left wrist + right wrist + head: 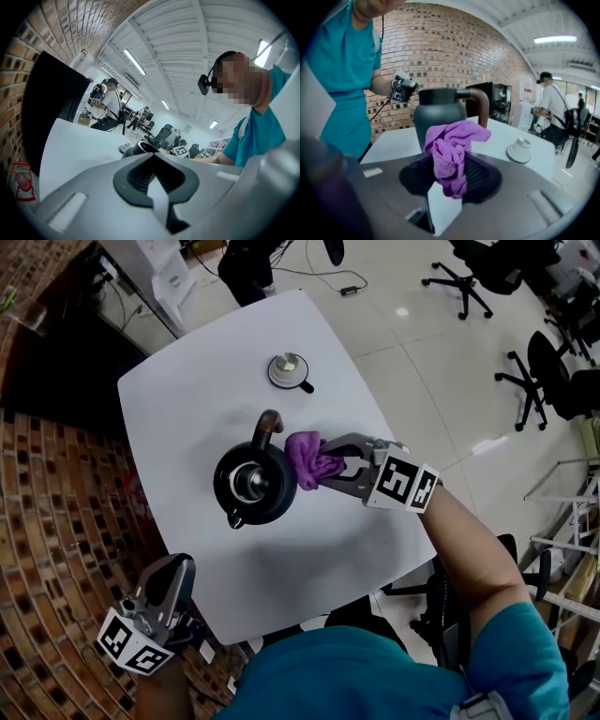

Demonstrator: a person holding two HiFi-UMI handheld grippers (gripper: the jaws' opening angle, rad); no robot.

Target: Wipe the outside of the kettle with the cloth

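A white counter [187, 409] carries a black kettle [255, 484] near its middle. The kettle stands upright with its mouth open, its brown handle [268, 424] turned to the far side and its spout [236, 519] to the near left. Its lid [289, 370] lies apart from it, farther back on the counter.

The right gripper [328, 468] reaches in from the right, and its fingers [352, 441] pinch a crumpled purple cloth [312, 460]. In the right gripper view the cloth [451, 150] bunches up out of the right gripper [450, 173], with the kettle [438, 115] just behind it and the lid [519, 150] off to the right. From the head view the cloth lies against the kettle's right wall, just beside the foot of the handle. It seems to touch the wall, though the angle leaves that uncertain.

The left gripper [178, 568] hangs off the near-left corner of the counter, well apart from the kettle. In its own view the fingers [93, 187] of the left gripper [154, 180] are pressed together with nothing between them. Only the rim of the kettle [140, 149] and the lid [125, 148] show over them.

A brick wall [56, 493] runs along the left of the counter, and office chairs [464, 282] stand on the pale floor at the far right.
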